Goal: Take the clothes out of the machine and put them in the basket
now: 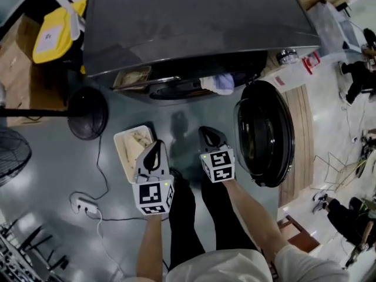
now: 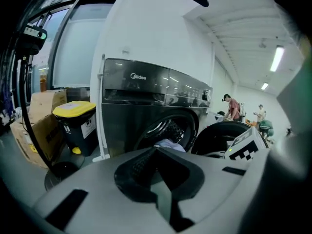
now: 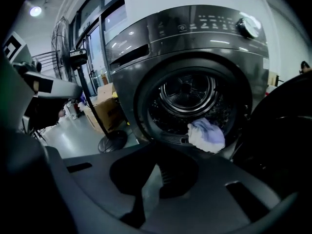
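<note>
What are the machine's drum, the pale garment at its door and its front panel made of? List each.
Drum: probably stainless steel, bright ringed reflections.
Pale garment: soft matte fabric, crumpled folds; fibre unclear.
Front panel: glossy dark grey, painted metal or plastic; it mirrors lights.

Dark washing machine (image 1: 194,22), door (image 1: 264,134) swung open to right. Pale cloth (image 1: 222,82) at drum mouth. Cream basket (image 1: 118,144) on floor, left gripper (image 1: 157,147) overlapping its right edge. Right gripper (image 1: 207,132) nearer door.
</note>
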